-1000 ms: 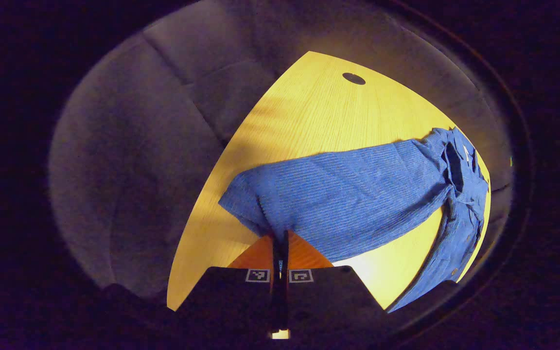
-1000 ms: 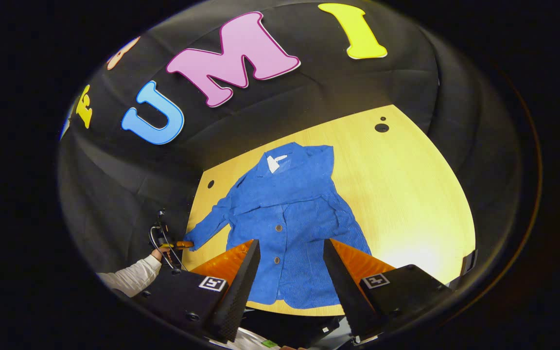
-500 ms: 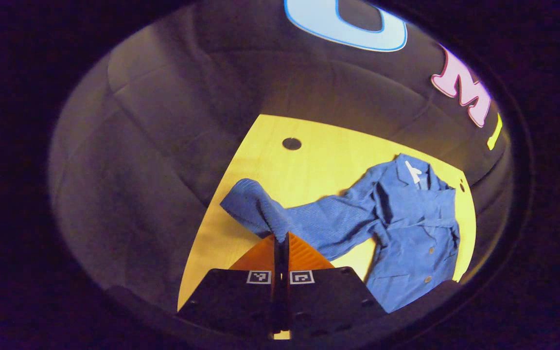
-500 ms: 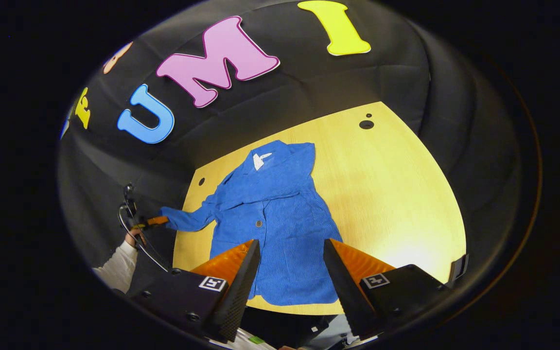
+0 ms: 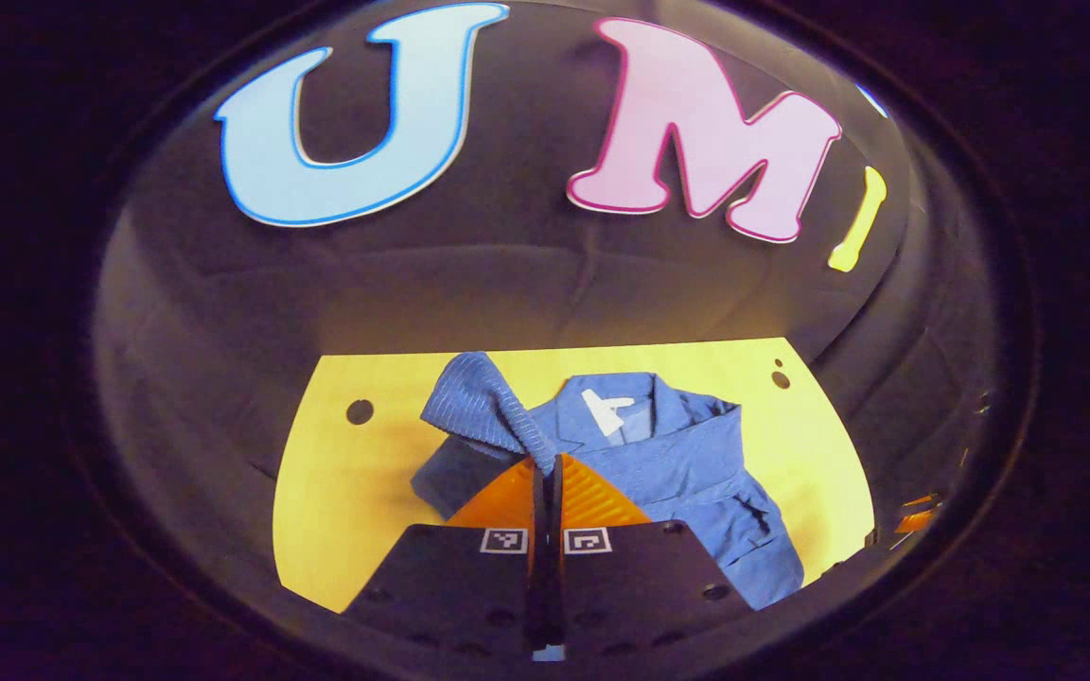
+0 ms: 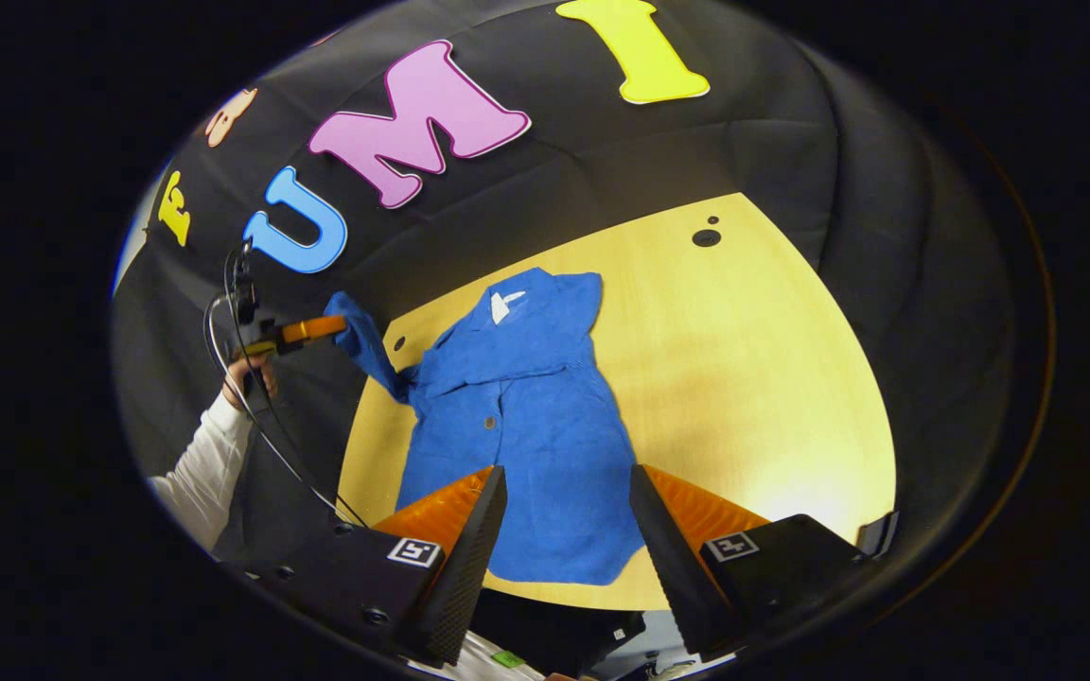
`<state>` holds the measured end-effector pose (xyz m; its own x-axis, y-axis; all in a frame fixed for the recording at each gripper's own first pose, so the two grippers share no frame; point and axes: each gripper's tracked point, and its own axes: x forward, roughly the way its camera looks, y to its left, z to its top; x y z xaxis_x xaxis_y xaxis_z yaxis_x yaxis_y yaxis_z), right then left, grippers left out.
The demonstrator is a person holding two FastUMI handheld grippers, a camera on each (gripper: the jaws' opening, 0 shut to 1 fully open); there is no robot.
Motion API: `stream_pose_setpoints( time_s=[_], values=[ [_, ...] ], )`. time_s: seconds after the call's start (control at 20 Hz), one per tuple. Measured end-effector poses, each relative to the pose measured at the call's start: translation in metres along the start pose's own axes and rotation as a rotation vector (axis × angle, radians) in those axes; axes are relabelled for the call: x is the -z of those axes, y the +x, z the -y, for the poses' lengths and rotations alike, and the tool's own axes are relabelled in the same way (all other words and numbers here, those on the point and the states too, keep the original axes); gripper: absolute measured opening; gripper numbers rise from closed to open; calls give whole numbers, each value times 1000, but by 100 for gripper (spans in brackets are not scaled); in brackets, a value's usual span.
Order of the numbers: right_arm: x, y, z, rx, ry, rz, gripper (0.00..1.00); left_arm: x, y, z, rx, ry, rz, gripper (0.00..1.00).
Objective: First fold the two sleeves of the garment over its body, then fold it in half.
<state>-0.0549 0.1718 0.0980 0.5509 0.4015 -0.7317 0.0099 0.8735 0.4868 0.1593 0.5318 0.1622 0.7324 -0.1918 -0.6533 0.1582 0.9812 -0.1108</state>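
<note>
**Left gripper view: sleeve lifted off the table**

Left gripper view shows the left gripper (image 5: 546,465) with its fingers pressed together on the cuff end of a blue sleeve (image 5: 481,410), which rises from the jacket's shoulder and hangs above the wooden table (image 5: 337,492). The blue jacket (image 5: 687,463) lies flat on the table beyond, collar toward the booth wall, a white tag at the neck.

From the right gripper view, the left gripper (image 6: 313,329) appears at the left, held by a hand (image 6: 252,371) in a white sleeve cuff, with the blue sleeve (image 6: 365,345) stretched up from the jacket (image 6: 526,426) to it. The jacket's body lies spread on the table (image 6: 772,378), front up with buttons showing. The right gripper (image 6: 564,515) hovers near the jacket's hem, its fingers spread wide and touching nothing.
</note>
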Motion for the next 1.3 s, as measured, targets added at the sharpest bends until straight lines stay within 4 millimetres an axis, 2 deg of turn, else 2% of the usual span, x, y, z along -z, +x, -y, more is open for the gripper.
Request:
stream_pose_setpoints(
  time_s=[0.2,0.35,0.5,0.65,0.8,0.9,0.95,1.0,1.05,1.1,1.2,1.3],
  values=[
    [7,-22,33,5,37,3,85,-10,47,98,57,89,-35,0],
    [10,-36,58,22,87,28,85,2,85,166,122,142,-93,0],
    [19,-41,75,42,105,35,85,36,128,200,97,155,-239,0],
    [32,-42,86,42,137,18,85,43,160,220,107,120,-291,0],
    [43,-36,97,43,171,1,86,53,179,233,86,116,-355,0],
    [46,-33,99,42,187,0,86,58,181,253,148,105,-381,5],
    [46,-31,99,37,192,-1,86,62,176,275,229,67,-396,35],
    [46,-28,99,36,190,-4,86,60,175,285,254,51,-383,50],
    [48,-27,98,35,184,-8,86,55,172,287,254,51,-359,76],
    [48,-24,95,31,177,-12,86,55,167,285,258,52,-343,80],
    [48,-18,86,15,161,-22,86,54,146,277,257,62,-329,81],
    [50,-6,76,3,144,-37,85,55,124,252,221,86,-295,85]
  ],
)
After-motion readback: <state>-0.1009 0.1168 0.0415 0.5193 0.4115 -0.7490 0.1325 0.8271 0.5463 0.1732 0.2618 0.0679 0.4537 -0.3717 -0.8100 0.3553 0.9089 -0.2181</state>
